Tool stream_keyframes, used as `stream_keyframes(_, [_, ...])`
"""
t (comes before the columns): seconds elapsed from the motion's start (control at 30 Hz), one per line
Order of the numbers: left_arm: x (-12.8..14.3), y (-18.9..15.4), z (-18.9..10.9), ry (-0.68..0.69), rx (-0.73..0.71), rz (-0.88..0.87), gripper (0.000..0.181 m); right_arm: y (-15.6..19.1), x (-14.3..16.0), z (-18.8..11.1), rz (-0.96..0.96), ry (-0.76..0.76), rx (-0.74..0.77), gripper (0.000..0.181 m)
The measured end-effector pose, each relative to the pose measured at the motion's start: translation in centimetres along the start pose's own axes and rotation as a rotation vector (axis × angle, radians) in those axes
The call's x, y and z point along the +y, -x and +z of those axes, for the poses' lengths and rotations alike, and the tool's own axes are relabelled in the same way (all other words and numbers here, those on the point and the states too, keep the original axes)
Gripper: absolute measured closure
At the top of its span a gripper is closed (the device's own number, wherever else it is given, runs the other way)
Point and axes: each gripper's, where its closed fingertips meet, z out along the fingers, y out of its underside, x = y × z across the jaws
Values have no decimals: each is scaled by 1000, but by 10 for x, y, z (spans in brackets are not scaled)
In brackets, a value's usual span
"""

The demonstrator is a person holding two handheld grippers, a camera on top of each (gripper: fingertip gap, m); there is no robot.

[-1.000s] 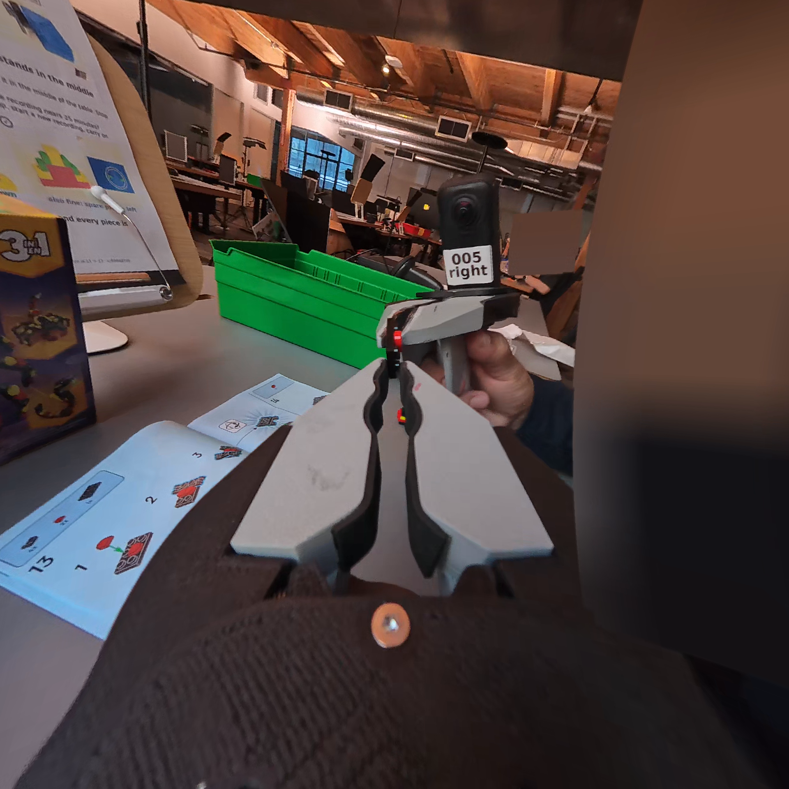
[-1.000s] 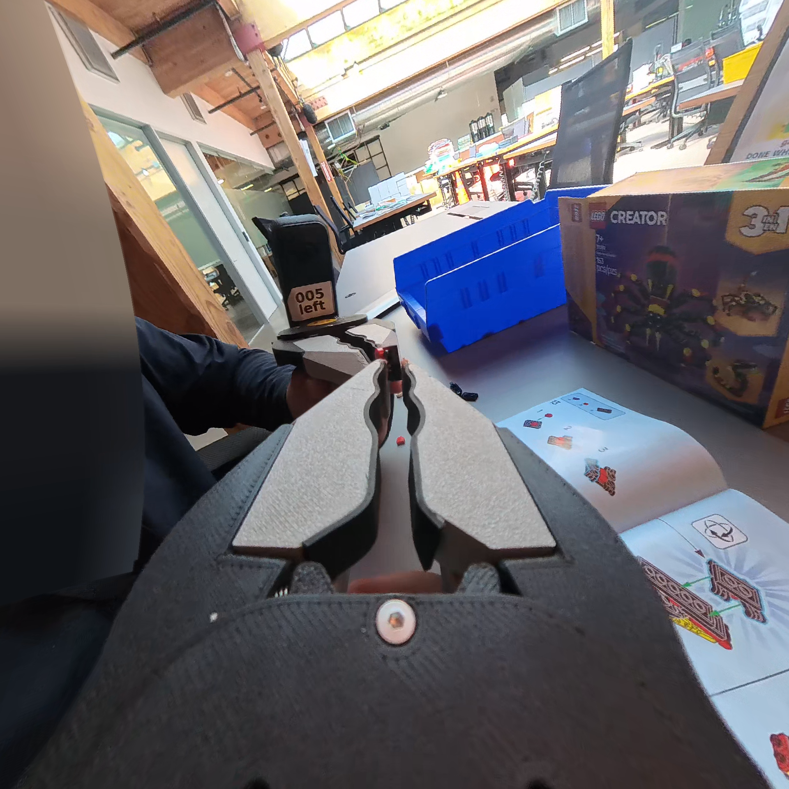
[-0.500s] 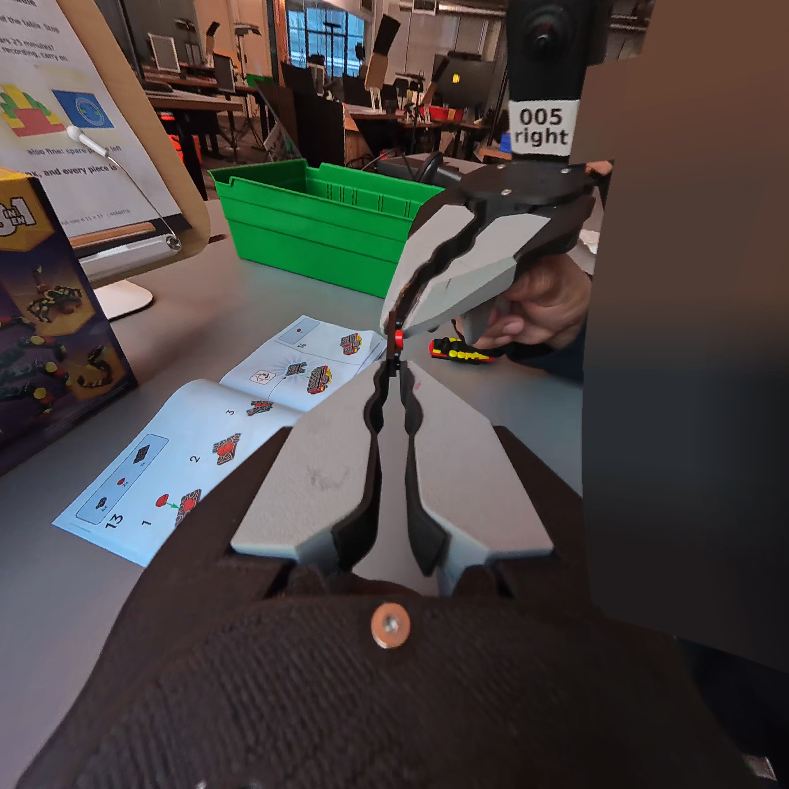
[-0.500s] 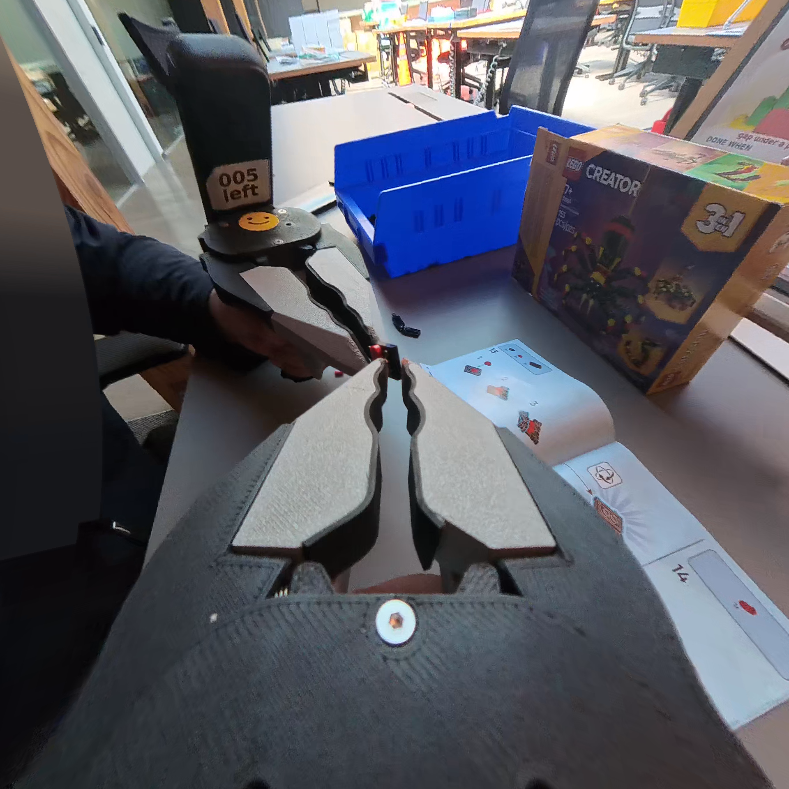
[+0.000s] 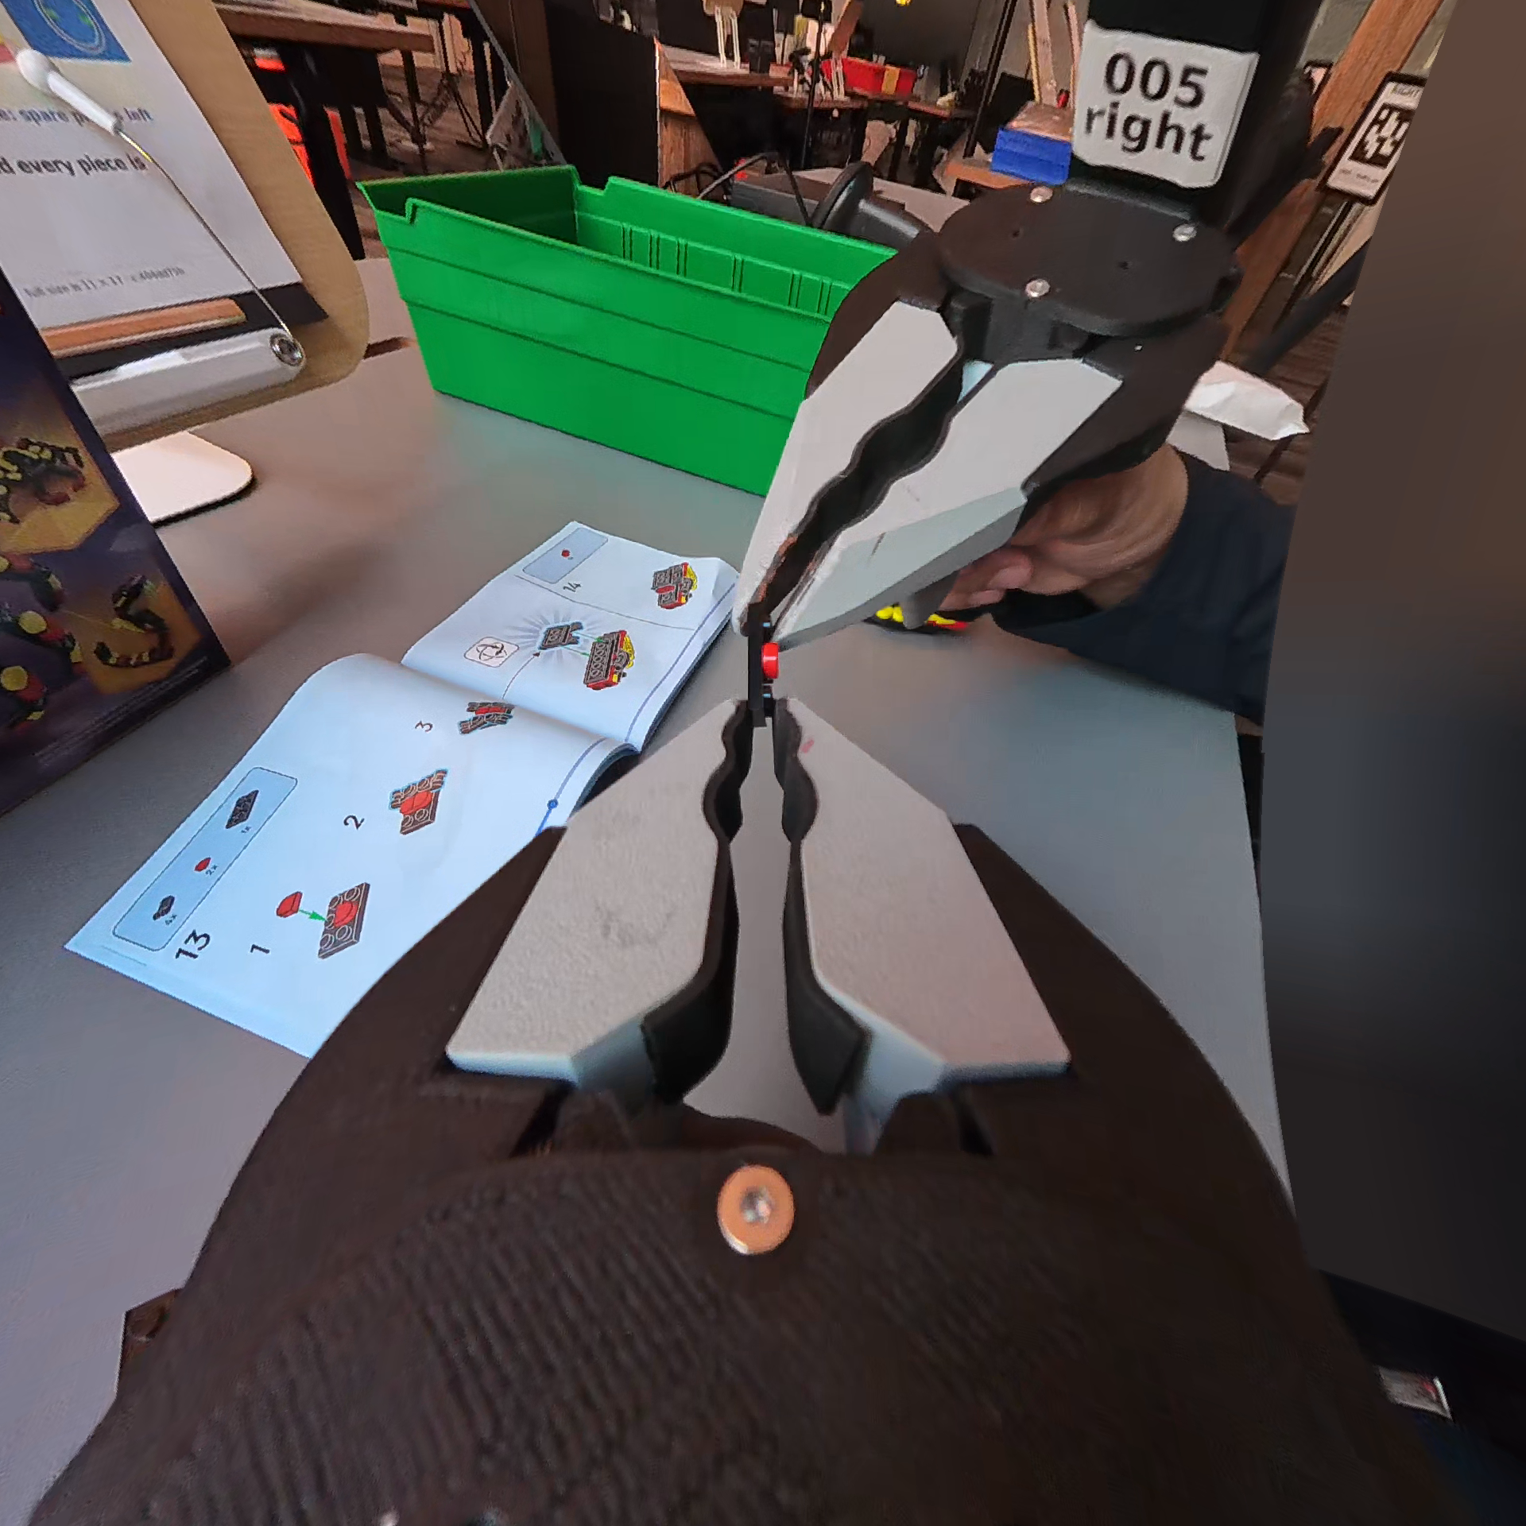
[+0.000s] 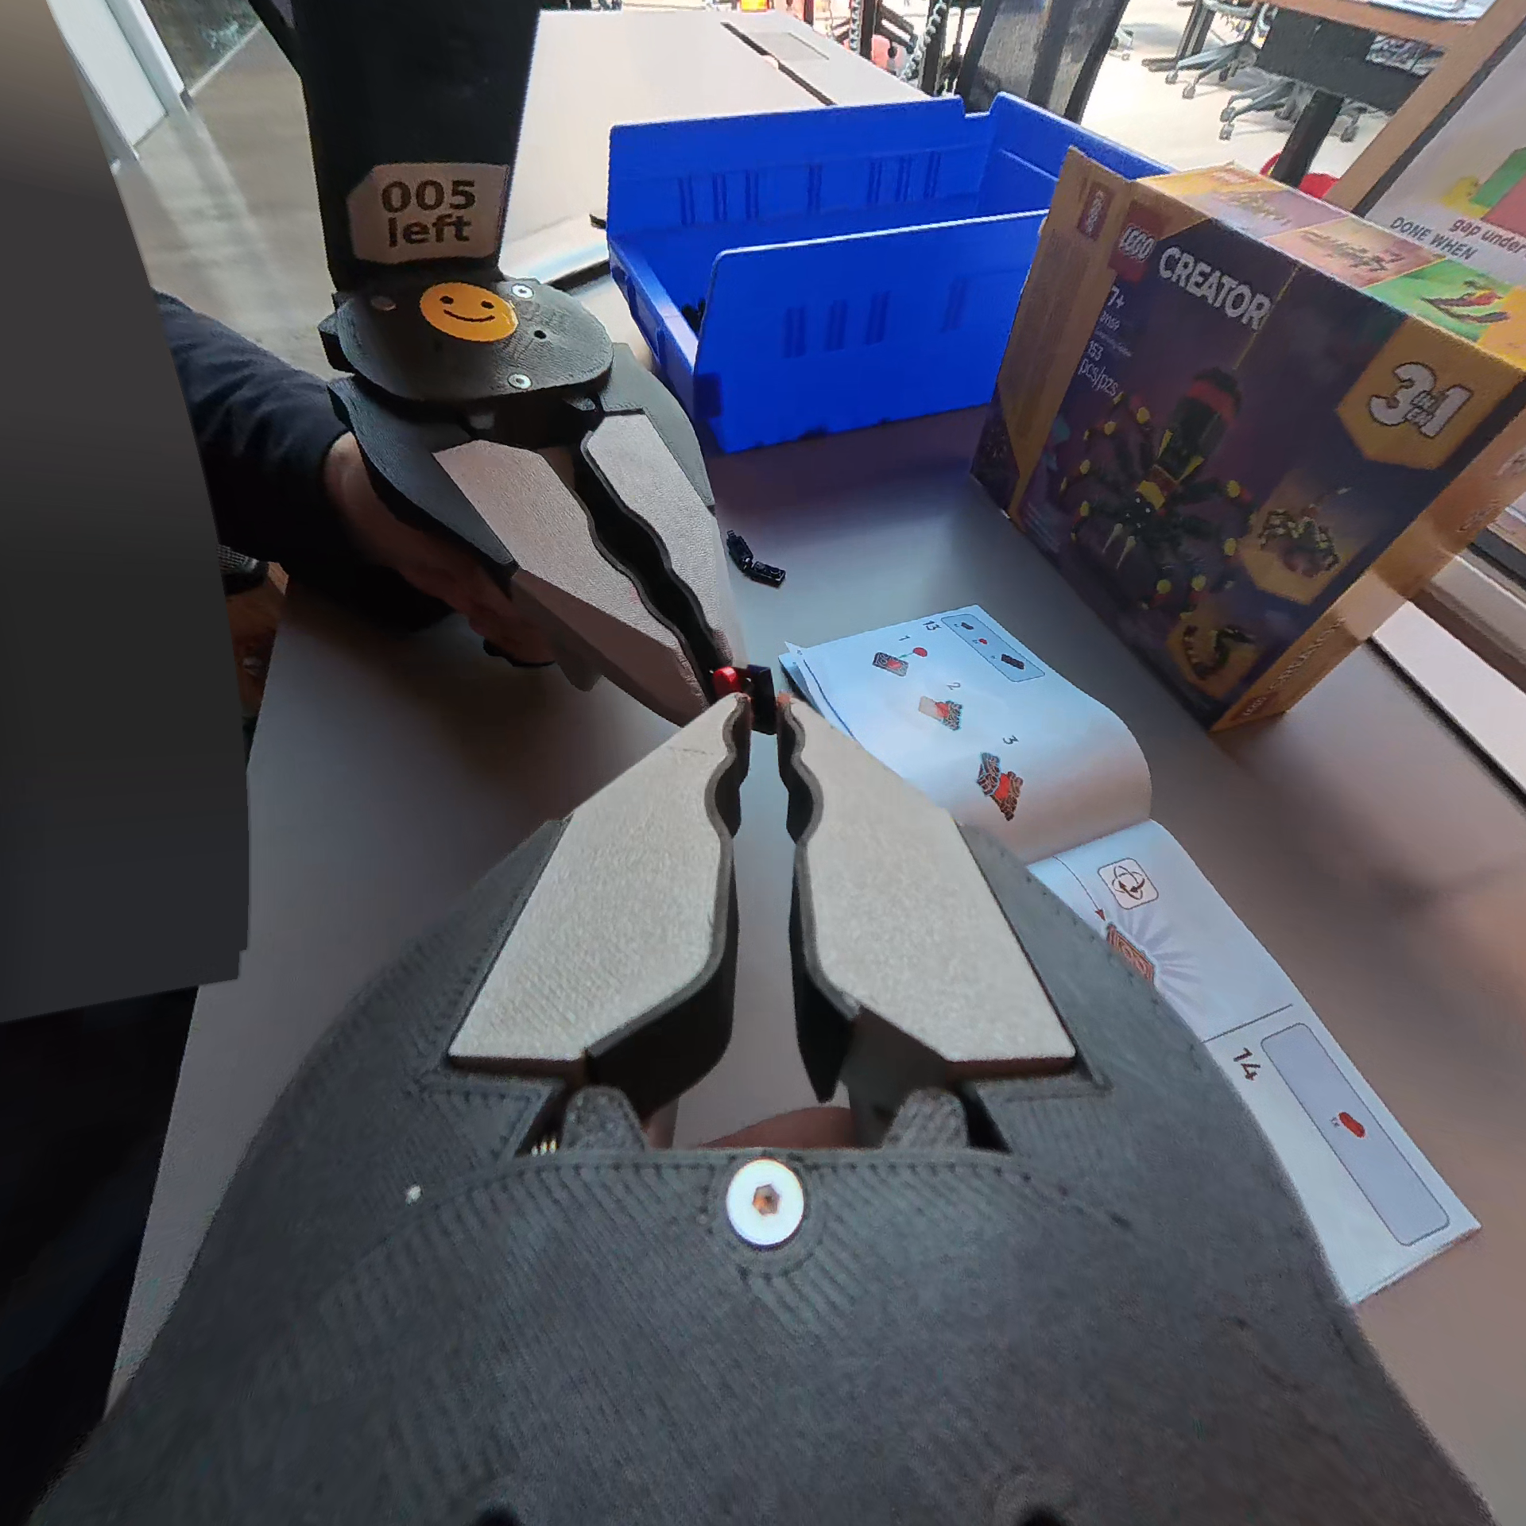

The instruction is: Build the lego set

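Red round stud point(image 5: 770, 660) on a thin black plate point(image 5: 759, 702) sits above the grey table point(image 5: 991, 768), pinched from both sides: the left gripper point(image 5: 760, 712) is clamped on the plate's lower end, the right gripper point(image 6: 764, 708) on its other end. Just beside them lies the open instruction booklet point(image 5: 363, 826), with the green bin point(image 5: 611, 330) farther back.
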Motion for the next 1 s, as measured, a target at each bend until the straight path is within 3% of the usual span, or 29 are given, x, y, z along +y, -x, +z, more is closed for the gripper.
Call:
stream_keyframes(0.7, [21, 0, 7, 113, 37, -94, 180, 3, 16, 8, -225, 114, 101, 178])
stream_keyframes(1.0, [22, -2, 9, 123, 72, -116, 180, 1, 17, 7, -139, 63, 28, 177])
